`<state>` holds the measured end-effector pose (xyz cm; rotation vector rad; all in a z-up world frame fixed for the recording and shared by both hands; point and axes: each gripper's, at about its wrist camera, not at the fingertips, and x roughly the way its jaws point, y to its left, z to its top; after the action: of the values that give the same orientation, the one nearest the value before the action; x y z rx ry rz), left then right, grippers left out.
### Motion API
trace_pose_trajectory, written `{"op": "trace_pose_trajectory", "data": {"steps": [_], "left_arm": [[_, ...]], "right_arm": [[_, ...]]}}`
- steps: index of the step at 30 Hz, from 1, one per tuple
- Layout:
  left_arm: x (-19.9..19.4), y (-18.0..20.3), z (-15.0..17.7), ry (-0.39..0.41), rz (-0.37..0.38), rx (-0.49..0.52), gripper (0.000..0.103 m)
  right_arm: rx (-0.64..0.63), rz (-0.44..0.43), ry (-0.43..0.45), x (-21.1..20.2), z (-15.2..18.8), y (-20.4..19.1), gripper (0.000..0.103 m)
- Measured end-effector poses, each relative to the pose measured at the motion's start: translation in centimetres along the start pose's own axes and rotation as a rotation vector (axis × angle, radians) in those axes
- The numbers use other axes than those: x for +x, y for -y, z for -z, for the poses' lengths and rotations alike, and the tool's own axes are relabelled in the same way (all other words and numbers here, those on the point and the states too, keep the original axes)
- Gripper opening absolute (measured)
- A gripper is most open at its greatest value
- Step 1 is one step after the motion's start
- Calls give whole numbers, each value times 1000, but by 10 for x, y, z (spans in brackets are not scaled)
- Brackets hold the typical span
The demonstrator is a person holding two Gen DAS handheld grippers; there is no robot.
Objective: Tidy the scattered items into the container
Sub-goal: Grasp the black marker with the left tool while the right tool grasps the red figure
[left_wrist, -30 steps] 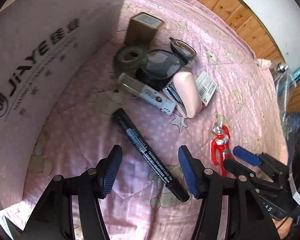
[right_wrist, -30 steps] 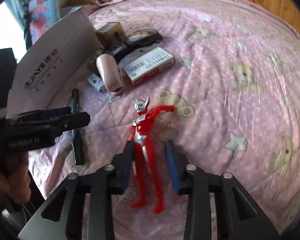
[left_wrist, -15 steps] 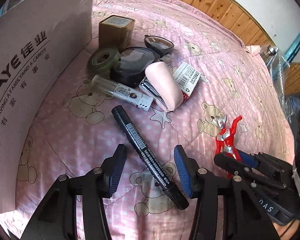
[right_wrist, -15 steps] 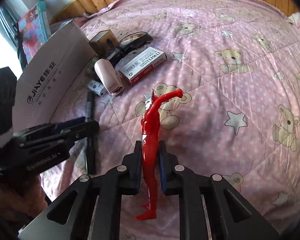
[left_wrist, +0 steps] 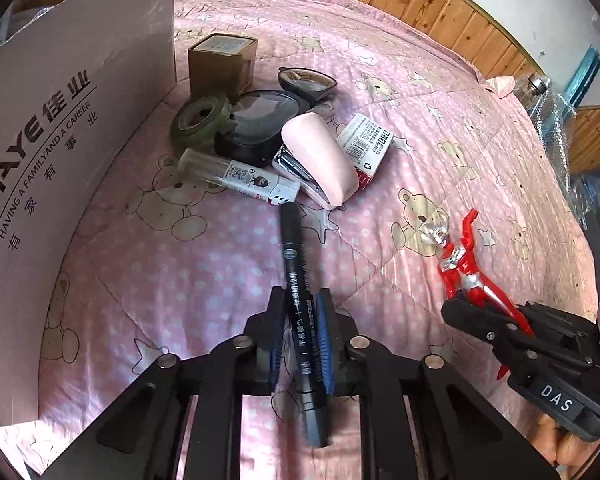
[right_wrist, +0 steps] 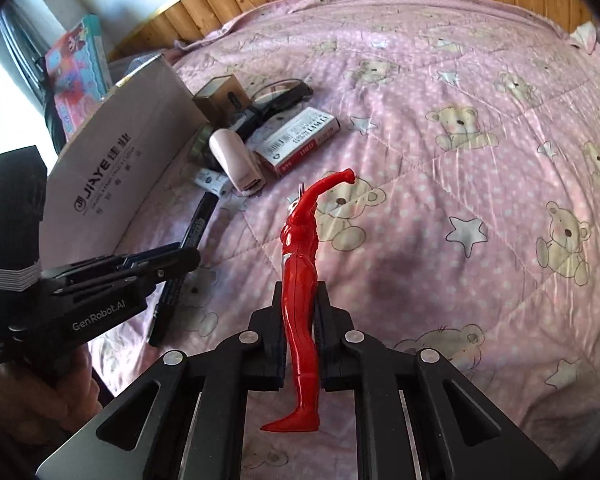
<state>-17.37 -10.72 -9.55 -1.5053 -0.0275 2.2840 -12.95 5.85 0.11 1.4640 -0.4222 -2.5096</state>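
Left gripper (left_wrist: 300, 332) clamped on marker (left_wrist: 298, 304); right gripper (right_wrist: 300, 320) clamped on toy figure (right_wrist: 300, 280). Box (left_wrist: 60, 140) unfilled as far as visible; stapler (left_wrist: 320, 160), tape (left_wrist: 200, 118), tin (left_wrist: 222, 60) remaining.

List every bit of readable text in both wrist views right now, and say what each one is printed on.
"JiAYE" and "HAVING A FAMILY AND A CAREER": cardboard box, beside Chinese characters.
"DAS": right gripper, on its body.
"GenRobot.AI": left gripper, on its side.
Black marker: white print, too blurred to read.
Red-and-white packet: barcode and small print, unreadable.
White tube: label too small.
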Motion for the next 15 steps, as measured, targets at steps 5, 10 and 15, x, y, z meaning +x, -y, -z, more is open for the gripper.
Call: {"op": "trace_pose_trajectory", "data": {"steps": [5, 10, 15], "left_arm": [[-21, 1, 4, 30, 4, 4, 14], [-37, 2, 7, 46, 4, -4, 14], [-57, 5, 10, 63, -15, 1, 14]], "right_arm": [[19, -27, 17, -13, 6, -10, 12], [9, -34, 29, -22, 13, -24, 12], [3, -44, 39, -30, 18, -34, 12]]}}
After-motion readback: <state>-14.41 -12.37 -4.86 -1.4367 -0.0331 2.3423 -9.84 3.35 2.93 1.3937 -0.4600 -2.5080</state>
